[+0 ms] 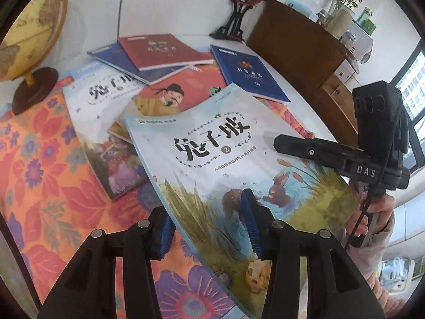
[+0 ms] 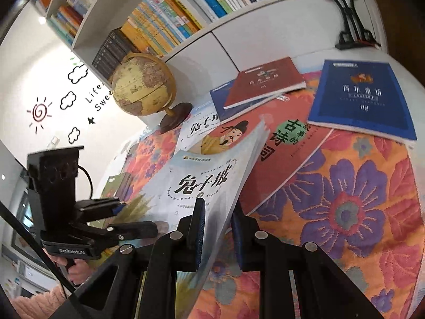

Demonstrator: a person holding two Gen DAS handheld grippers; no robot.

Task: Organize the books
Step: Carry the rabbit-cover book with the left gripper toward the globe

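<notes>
A light-blue book with rabbits on its cover [image 1: 220,143] [image 2: 207,175] is lifted off the table and bends between both grippers. My left gripper [image 1: 205,204] [image 2: 124,218] is shut on its lower edge, one blue pad on the cover and the other beneath. My right gripper [image 2: 217,207] [image 1: 279,143] is shut on the opposite edge. Its lower finger is hidden under the book in the left wrist view. Flat on the table lie a second rabbit book [image 1: 90,101], an orange-red book showing a robed man [image 1: 186,85] [image 2: 287,154], a red book [image 1: 162,50] [image 2: 265,82] and a dark blue book [image 1: 249,74] [image 2: 364,98].
A floral cloth [image 1: 53,186] [image 2: 358,212] covers the table. A globe [image 1: 29,32] [image 2: 143,85] stands at its back corner and a fan ornament on a black stand [image 1: 233,21] near the wall. A full bookshelf [image 2: 186,8] rises behind. A wooden cabinet [image 1: 297,47] stands beside the table.
</notes>
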